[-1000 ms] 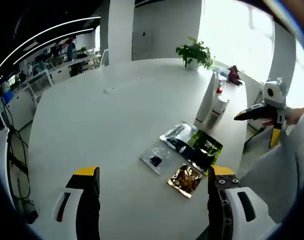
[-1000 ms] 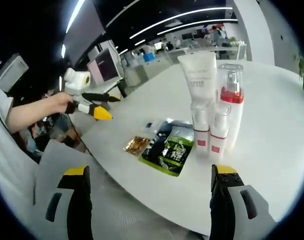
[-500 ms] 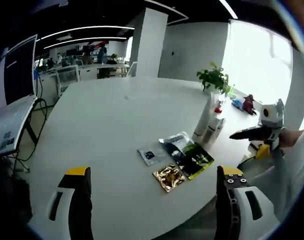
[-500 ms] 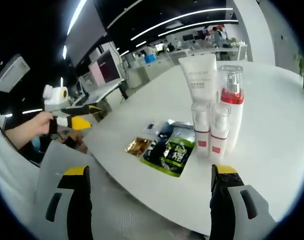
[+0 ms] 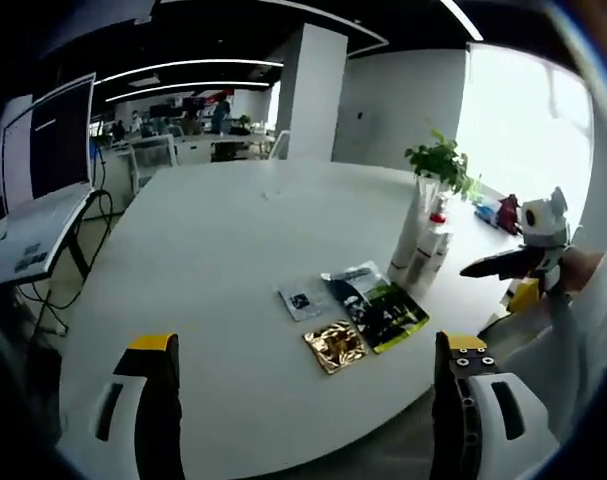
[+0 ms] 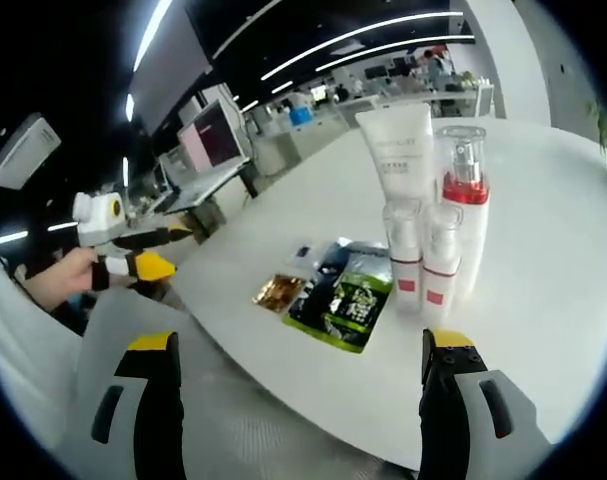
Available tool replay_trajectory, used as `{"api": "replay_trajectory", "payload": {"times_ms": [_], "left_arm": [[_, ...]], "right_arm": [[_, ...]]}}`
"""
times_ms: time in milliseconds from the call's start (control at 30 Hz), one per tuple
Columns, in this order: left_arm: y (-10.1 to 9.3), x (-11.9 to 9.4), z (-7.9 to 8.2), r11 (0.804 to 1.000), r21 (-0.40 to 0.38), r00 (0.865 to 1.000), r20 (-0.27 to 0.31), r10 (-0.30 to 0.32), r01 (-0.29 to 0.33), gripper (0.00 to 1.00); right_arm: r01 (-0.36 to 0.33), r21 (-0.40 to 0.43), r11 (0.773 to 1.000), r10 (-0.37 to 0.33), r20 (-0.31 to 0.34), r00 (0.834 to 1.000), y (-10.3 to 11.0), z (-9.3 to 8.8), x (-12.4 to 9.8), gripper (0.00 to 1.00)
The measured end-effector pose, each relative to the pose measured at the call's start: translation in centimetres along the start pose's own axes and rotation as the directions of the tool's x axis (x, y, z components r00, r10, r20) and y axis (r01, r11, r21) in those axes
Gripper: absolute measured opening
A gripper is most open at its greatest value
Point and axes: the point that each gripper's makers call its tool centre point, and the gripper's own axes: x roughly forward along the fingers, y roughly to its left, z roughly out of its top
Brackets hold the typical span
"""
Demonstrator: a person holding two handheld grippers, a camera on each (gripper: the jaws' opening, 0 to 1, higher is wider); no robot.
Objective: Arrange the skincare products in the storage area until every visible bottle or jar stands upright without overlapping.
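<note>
White tube (image 6: 395, 148) and three bottles (image 6: 448, 235) upright on table (image 6: 543, 300), sachets (image 6: 333, 295) beside, right hand-held gripper (image 6: 298, 385) open

Black tool (image 5: 303, 400) jaws, yellow tips, grey housings, grey clothing

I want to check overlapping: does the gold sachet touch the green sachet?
Cannot tell. In the left gripper view the gold sachet lies right beside the green sachet, corners very near; the right gripper view settles no gap either.
</note>
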Motion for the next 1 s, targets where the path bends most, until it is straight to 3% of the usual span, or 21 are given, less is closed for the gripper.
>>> {"api": "replay_trajectory", "payload": {"times_ms": [200,1000], "left_arm": [[0.1,0.3,-0.6,1.000,0.026,1.000,-0.030,0.001,-0.001,0.99],[-0.2,0.4,-1.1,0.999,0.032,0.999,-0.048,-0.023,0.024,0.97]], "right_arm": [[-0.001,0.006,1.000,0.001,0.001,1.000,0.0,0.0,-0.1,0.99],[-0.006,-0.009,1.000,0.005,-0.028,1.000,0.1,-0.5,0.0,0.98]]}}
